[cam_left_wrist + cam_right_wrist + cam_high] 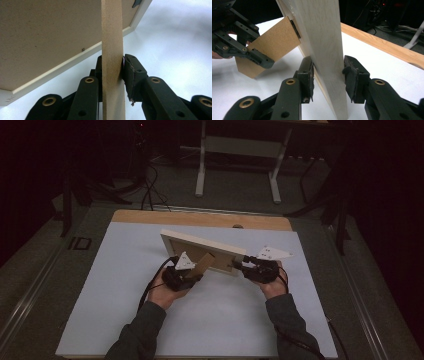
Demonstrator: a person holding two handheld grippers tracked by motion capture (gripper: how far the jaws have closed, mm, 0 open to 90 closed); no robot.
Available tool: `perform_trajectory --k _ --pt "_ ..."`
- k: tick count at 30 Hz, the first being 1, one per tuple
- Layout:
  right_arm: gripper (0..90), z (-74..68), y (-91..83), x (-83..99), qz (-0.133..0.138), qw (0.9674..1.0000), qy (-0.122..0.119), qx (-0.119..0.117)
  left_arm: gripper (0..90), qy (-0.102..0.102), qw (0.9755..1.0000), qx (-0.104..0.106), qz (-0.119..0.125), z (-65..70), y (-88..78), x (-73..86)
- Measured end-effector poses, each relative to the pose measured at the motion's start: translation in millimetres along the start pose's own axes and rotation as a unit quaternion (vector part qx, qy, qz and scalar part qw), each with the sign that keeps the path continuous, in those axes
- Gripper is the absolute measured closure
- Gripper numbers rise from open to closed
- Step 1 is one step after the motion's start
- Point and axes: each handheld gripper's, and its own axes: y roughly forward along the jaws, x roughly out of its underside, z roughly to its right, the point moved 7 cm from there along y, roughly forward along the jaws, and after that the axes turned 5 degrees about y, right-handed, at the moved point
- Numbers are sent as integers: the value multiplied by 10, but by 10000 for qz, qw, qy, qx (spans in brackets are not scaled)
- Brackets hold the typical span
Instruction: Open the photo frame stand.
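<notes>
A cream wooden picture frame [200, 242] stands tilted on the white tabletop [125, 315] with its brown back [45, 32] toward me. Its fibreboard easel stand [206, 264] swings out from the back. My left gripper [199, 276] is shut on this stand [112, 37], one pad on each face [112, 72]. In the right gripper view the same gripper [262, 61] grips the stand [272, 42] at its lower corner. My right gripper [238, 263] is shut on the frame's right edge [324, 37], its pads against both faces [328, 72].
A wooden strip [200, 218] runs along the table's far edge. Behind the table, a white metal stand [237, 150] and cables lie on the dark floor. White tabletop lies open to the left, right and front of the frame.
</notes>
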Motion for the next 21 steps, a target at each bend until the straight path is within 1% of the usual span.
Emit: perform_trajectory --k 10,16,21 --pt "602 -21 -5 19 34 10000 37 -43 756 -5 10000 50 20 38 -5 19" --pt "593 -55 -14 45 25 10000 -1 -92 765 -54 10000 62 38 49 7 59" --pt "588 -77 -19 60 36 9999 -15 -96 768 -51 10000 53 27 59 11 80"
